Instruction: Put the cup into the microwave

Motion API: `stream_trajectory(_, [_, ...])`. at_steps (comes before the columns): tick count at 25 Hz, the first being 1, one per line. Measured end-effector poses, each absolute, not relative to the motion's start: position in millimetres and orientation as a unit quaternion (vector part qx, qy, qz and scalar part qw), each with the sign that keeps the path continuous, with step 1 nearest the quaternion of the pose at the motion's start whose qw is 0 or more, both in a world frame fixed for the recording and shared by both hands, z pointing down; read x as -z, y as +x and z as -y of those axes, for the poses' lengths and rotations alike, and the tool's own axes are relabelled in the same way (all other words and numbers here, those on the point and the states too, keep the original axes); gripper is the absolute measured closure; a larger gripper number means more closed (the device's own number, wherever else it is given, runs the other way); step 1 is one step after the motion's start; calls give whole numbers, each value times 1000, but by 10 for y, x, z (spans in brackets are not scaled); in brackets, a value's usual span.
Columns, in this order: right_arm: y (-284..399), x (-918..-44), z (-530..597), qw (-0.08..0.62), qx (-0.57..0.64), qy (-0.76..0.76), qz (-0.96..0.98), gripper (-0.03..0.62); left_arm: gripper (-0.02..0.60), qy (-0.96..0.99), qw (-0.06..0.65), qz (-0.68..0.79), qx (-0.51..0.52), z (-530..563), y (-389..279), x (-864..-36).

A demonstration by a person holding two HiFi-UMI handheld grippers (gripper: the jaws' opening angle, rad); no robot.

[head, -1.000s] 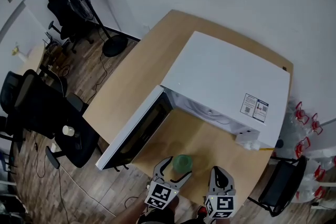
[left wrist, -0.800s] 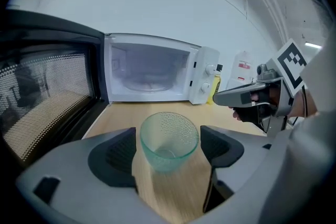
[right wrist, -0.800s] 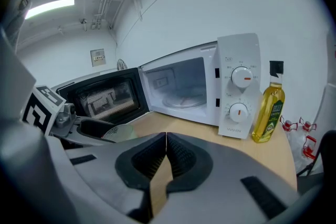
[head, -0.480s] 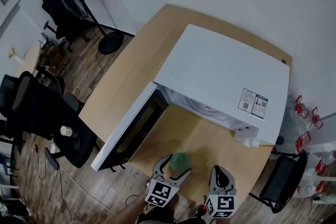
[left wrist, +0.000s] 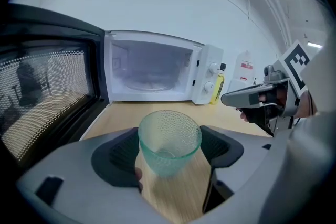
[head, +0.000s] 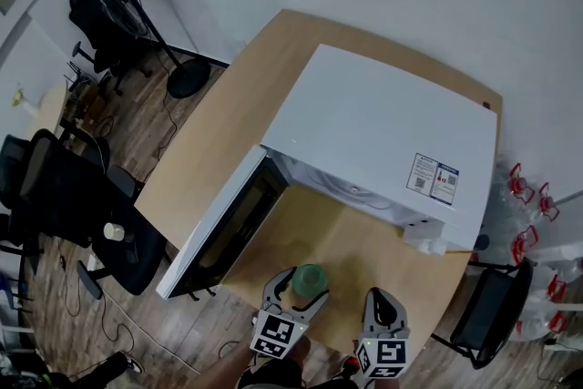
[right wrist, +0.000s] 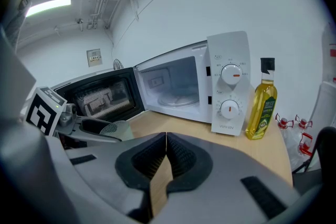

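The microwave (head: 383, 141) sat on the wooden table (head: 355, 250) with its door (head: 219, 228) swung wide open to the left, so the way into the chamber (left wrist: 147, 68) was already clear. The left gripper (left wrist: 169, 157) had its jaws clamped on the green glass cup (left wrist: 169, 139), which stood upright between the pads at the near edge of the table, well short of the opening and roughly in line with it. Whether the cup's base was touching the tabletop could not be told. The right gripper (right wrist: 166, 152) hung just to the right of the left one with its jaws pressed together on nothing. A bottle of yellow oil (right wrist: 261, 105) stood just right of the control panel, out of the path. By the look of it the grasp was done and the carrying was not: the cup had yet to travel forward into the chamber, be set down on the glass plate (right wrist: 178, 98) and be let go.
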State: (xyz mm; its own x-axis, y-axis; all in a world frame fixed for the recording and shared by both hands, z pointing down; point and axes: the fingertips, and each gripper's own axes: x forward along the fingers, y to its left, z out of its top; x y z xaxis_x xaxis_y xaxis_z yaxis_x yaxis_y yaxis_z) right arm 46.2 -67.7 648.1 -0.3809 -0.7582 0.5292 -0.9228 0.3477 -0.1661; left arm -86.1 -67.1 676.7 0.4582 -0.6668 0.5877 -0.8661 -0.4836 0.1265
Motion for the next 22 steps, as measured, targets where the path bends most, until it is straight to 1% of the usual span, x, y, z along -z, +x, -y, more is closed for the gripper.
stream_trajectory(9, [401, -6316, 773, 178, -209, 522, 808, 576, 202, 833, 191, 467, -228, 778, -880, -6527])
stream_trajectory(22, [230, -5810, 899, 160, -170, 523, 820, 576, 202, 851, 152, 465, -194, 948, -905, -5924])
